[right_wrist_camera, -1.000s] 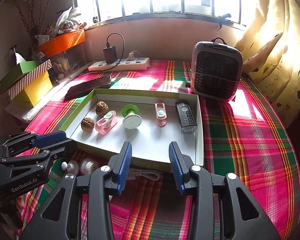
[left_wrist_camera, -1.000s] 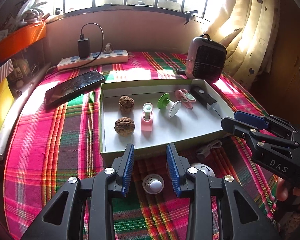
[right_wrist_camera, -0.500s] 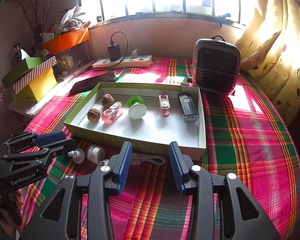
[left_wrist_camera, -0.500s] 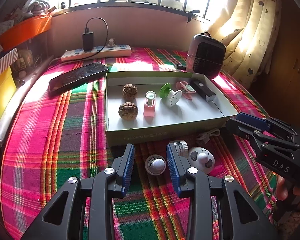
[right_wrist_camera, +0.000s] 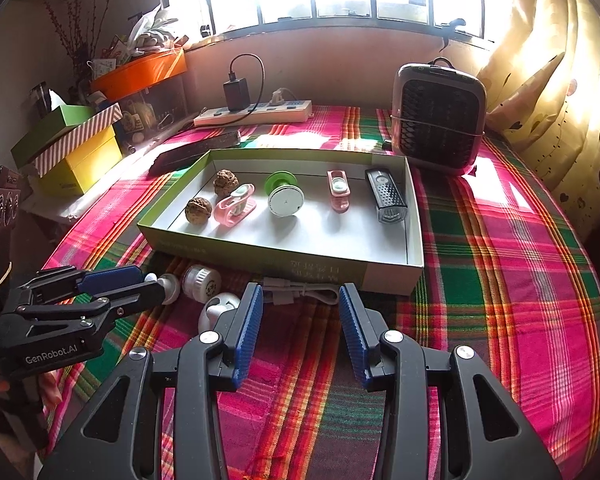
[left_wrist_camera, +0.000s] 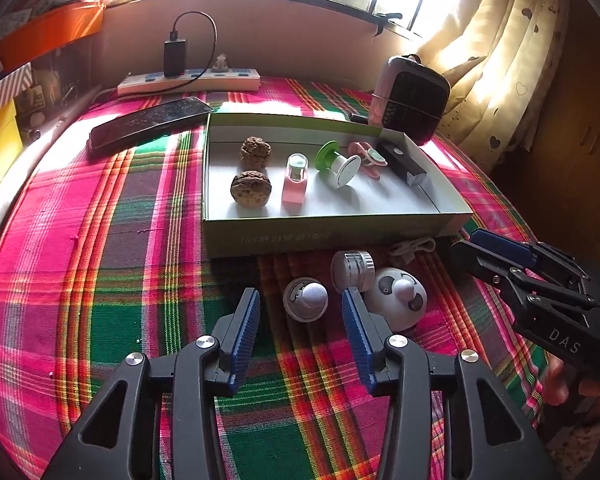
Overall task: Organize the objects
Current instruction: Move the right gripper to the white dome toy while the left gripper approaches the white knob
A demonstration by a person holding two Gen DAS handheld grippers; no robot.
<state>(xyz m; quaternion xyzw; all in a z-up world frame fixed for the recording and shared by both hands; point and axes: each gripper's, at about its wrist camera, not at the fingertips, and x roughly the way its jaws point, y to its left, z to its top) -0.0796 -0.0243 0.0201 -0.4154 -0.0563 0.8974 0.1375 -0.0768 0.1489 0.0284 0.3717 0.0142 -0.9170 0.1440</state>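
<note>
In the left wrist view my left gripper (left_wrist_camera: 300,314) hangs low over the plaid cloth, its jaws opening. A small white round piece (left_wrist_camera: 306,300) with a ball on top lies between the fingertips, and the pads do not touch it. A ribbed white cylinder (left_wrist_camera: 352,270) and a white dome with grey spots (left_wrist_camera: 400,300) sit just right of it. Behind them stands the shallow white box (left_wrist_camera: 324,234) holding two walnuts (left_wrist_camera: 250,189), pink clips (left_wrist_camera: 295,178), a green-and-white spool (left_wrist_camera: 338,162) and a black device (left_wrist_camera: 402,163). My right gripper (right_wrist_camera: 300,308) is open and empty, just short of a white cable (right_wrist_camera: 304,292).
A phone (left_wrist_camera: 148,122), a power strip (left_wrist_camera: 188,80) with a charger and a small heater (left_wrist_camera: 410,100) stand behind the box. Stacked boxes (right_wrist_camera: 76,148) line the left edge. The curtain (right_wrist_camera: 548,92) hangs at the right. My left gripper (right_wrist_camera: 140,280) shows in the right wrist view.
Both grippers have drawn back from the box, which now looks farther off. The left jaws have widened, and the small white round piece now lies between their tips.
</note>
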